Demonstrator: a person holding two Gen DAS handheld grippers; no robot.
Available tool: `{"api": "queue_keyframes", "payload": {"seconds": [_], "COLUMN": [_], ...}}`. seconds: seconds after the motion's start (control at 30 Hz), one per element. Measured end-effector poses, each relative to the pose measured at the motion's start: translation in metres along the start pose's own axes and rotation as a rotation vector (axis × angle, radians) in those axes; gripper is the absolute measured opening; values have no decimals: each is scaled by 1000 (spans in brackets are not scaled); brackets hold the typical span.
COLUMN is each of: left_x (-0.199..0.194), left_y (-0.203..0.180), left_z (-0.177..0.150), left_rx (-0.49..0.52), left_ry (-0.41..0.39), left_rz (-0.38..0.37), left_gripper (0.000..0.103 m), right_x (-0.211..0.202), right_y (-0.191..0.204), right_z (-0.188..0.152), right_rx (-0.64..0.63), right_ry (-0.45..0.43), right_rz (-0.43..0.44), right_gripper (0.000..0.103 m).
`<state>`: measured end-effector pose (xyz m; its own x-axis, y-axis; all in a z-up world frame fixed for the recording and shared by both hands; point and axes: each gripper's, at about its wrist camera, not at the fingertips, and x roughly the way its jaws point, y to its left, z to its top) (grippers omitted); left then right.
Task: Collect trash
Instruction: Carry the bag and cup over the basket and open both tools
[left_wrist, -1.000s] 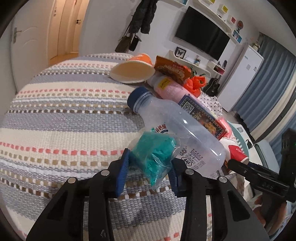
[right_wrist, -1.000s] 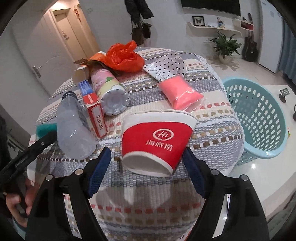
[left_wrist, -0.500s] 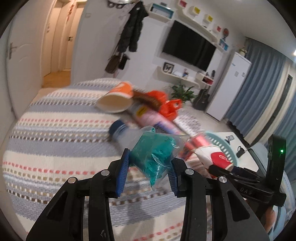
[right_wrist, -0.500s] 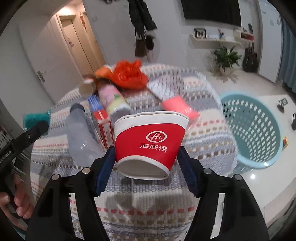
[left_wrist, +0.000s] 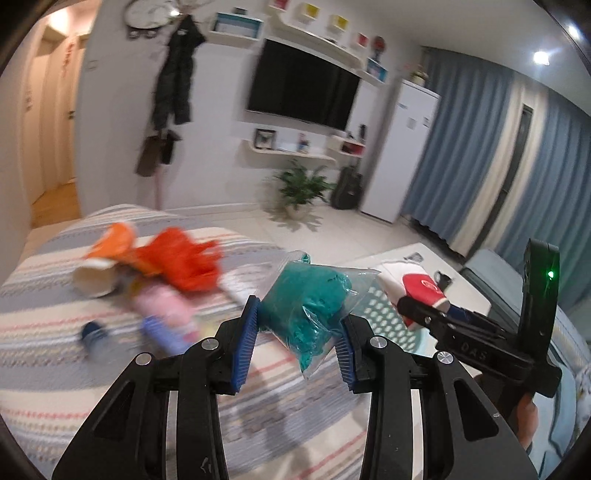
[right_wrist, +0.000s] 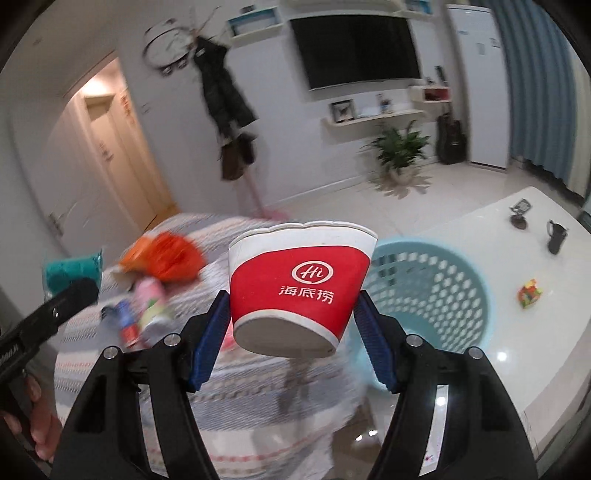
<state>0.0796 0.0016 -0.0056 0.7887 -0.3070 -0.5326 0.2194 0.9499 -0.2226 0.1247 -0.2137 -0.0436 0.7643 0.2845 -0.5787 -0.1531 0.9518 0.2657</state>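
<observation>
1. The left claw (left_wrist: 295, 345) pinches a clear plastic bag of teal stuff (left_wrist: 308, 308) between its blue pads, up in the air over the near edge of the striped woven cloth on the bench (left_wrist: 55, 354). The grip appears to be on soft filling and slippery film, and the bag's lower tail hangs free below the pads. A quick swing could let it slide out and fall onto the cloth or the floor.

2. The right claw (right_wrist: 293, 334) pinches a red-and-white paper cup with a "Hi" logo (right_wrist: 299, 284) across its lower wall, with the base toward the camera. The cup is off the bench, in front of the pale blue perforated plastic basket (right_wrist: 461, 295). Thin paper buckles under side pressure, and the rim already looks a little wavy. A harder squeeze may crush the cup, and a lighter one may let the tapered wall slip through.

3. The two claws sit near each other, each showing at the edge of the other's view. Releasing both items together over the basket risks a collision between them.

4. The basket stands on the floor beyond the bench's far right edge. Releasing early would probably land the bag or cup on the bench edge or the tiles.

5. Farther along the cloth lie an orange plastic bag (left_wrist: 181, 258), a pink bottle (left_wrist: 166, 314) and an orange-and-white cup (left_wrist: 99, 266), all blurred. A low pass could knock them off.
</observation>
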Motion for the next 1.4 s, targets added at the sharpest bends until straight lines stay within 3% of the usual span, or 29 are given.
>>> {"api": "queue_keyframes", "payload": {"seconds": [0.17, 0.33, 0.73, 0.83, 1.13, 1.4], "left_x": [53, 117, 214, 223, 221, 200], "left_y": [-46, -87, -109, -103, -102, -101], "left_z": [9, 1, -38, -43, -44, -45], "left_rx": [55, 108, 59, 45, 22, 33], "left_ry": [60, 151, 384, 407, 386, 362], "left_rz": [-53, -94, -169, -163, -161, -159], "left_gripper": [37, 37, 38, 39, 60, 60], "right_x": [6, 29, 74, 82, 84, 72], "right_y": [-53, -105, -157, -164, -171, -157], "right_z": [9, 0, -38, -42, -48, -47], "right_rx": [54, 142, 209, 219, 259, 223], "right_ry": [-21, 35, 172, 194, 213, 198], "right_rz": [-80, -130, -225, -228, -205, -192], "right_gripper": [64, 64, 65, 66, 67, 67]}}
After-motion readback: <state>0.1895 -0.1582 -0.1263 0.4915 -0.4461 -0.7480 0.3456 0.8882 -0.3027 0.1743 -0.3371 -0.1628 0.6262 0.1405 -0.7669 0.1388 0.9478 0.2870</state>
